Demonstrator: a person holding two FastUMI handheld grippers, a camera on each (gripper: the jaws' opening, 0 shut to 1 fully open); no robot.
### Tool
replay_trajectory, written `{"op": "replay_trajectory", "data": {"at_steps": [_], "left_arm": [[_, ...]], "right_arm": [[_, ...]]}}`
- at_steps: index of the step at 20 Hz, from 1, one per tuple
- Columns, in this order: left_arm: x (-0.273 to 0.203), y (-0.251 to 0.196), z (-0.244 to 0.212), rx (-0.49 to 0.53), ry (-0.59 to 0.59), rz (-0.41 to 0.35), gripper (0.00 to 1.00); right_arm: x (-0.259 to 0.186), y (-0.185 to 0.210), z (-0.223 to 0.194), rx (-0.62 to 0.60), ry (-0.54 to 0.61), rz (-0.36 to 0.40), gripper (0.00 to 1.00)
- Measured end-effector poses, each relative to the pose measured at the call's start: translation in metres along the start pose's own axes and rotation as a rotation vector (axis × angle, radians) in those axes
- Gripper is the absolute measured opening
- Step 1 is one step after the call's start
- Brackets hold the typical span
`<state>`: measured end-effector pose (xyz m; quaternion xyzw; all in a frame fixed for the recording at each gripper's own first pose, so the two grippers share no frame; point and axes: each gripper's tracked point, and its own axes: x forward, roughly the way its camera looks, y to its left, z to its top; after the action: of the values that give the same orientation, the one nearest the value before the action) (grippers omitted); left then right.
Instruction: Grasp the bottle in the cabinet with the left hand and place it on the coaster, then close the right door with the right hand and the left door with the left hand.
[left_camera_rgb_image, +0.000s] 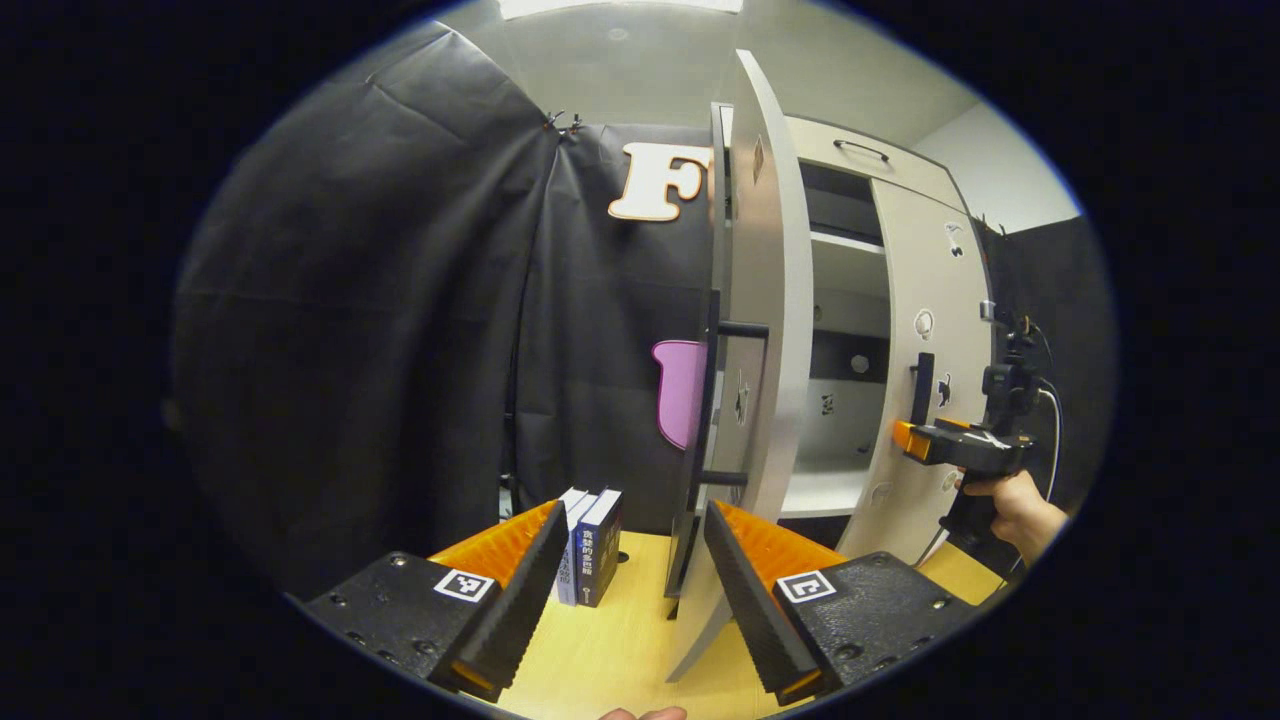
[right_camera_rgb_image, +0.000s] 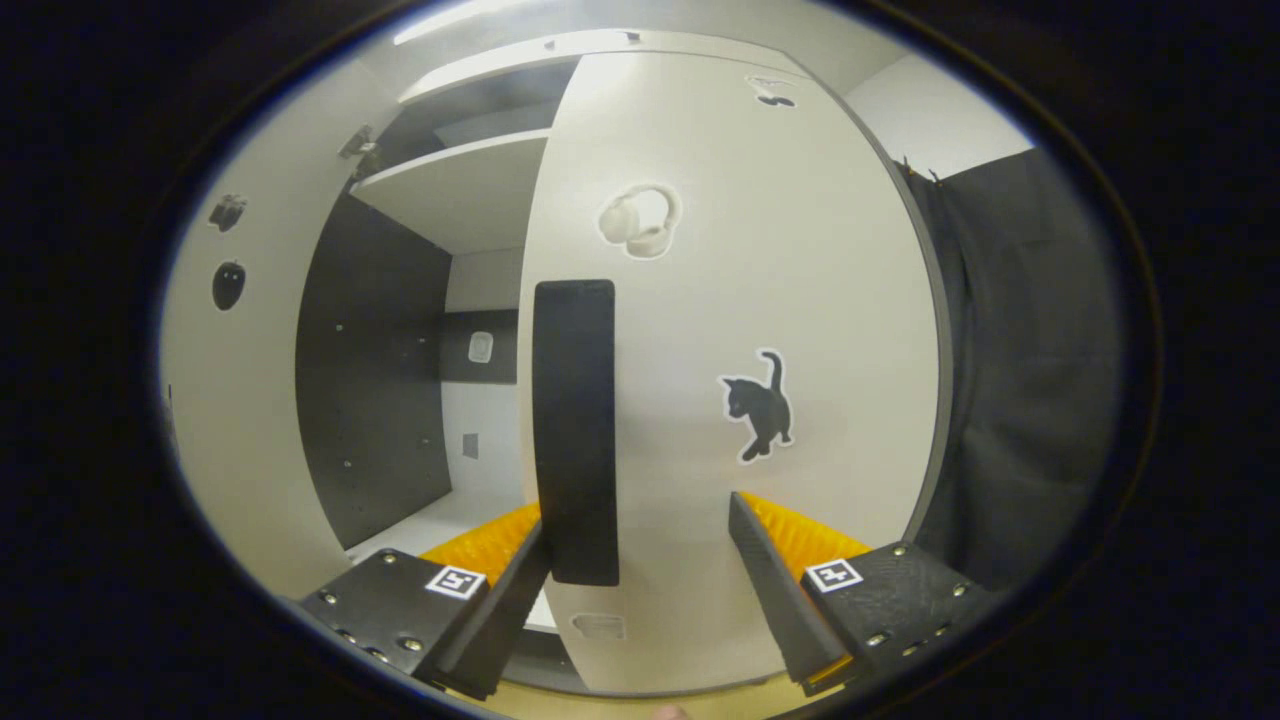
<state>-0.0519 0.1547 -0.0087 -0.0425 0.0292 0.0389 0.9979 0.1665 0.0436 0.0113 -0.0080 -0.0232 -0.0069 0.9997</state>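
Now the right gripper (right_camera_rgb_image: 640, 560), fingers spread, is nearing the right door (right_camera_rgb_image: 800, 300); pushing flat beside its handle (right_camera_rgb_image: 575, 430) should work best.

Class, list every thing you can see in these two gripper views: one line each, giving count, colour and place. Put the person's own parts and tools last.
Cabinet: one, pale grey-white with dark inner panels, standing on the table.
Left door: one, pale, swung open, seen edge-on ahead of the left tool.
Right door: one, pale, partly open, with a black bar handle and a black cat sticker.
Shelves: pale, inside the cabinet.
Books: two or so, dark blue, upright on the table left of the left door.
Table: one, light wood.
Hand: one, holding the right tool.
Left tool: one, open, low over the table.
Right tool: one, open, at the right door's handle.
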Motion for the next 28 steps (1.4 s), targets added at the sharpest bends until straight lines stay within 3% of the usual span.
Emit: {"op": "replay_trajectory", "data": {"at_steps": [3,7,8,13,14,15,16,17,22,23,24,28], "left_arm": [[0.011,-0.005,0.005,0.016,-0.001,-0.033,0.84],[0.021,-0.008,0.007,0.047,-0.008,-0.063,0.87],[0.025,-0.007,0.009,0.055,-0.015,-0.063,0.84],[0.025,-0.015,0.009,0.059,-0.014,-0.099,0.88],[0.025,-0.018,0.010,0.075,-0.015,-0.100,0.84],[0.025,-0.021,0.010,0.092,-0.019,-0.102,0.88],[0.024,-0.025,0.011,0.100,-0.021,-0.107,0.84],[0.025,-0.030,0.010,0.100,-0.017,-0.115,0.88],[0.025,-0.055,0.007,0.083,-0.005,-0.170,0.84],[0.026,-0.061,0.006,0.083,-0.003,-0.180,0.88],[0.027,-0.067,0.006,0.084,-0.002,-0.193,0.84],[0.031,-0.092,0.002,0.084,0.001,-0.241,0.84]], "right_arm": [[0.000,0.000,-0.003,0.004,0.019,0.000,0.97],[-0.008,-0.001,0.000,0.010,0.019,0.004,1.00],[-0.012,-0.001,-0.001,0.000,0.025,0.008,1.00],[-0.038,-0.004,-0.011,0.000,0.053,0.035,1.00],[-0.044,-0.007,-0.013,0.003,0.059,0.038,1.00],[-0.048,-0.008,-0.012,0.010,0.058,0.042,1.00],[-0.052,-0.009,-0.011,0.018,0.060,0.045,1.00],[-0.056,-0.010,-0.010,0.027,0.059,0.051,1.00],[-0.077,-0.016,-0.001,0.065,0.051,0.081,1.00],[-0.080,-0.018,0.001,0.067,0.049,0.084,0.97],[-0.083,-0.020,0.001,0.068,0.050,0.086,1.00],[-0.091,-0.033,-0.001,0.072,0.061,0.084,1.00]]}}
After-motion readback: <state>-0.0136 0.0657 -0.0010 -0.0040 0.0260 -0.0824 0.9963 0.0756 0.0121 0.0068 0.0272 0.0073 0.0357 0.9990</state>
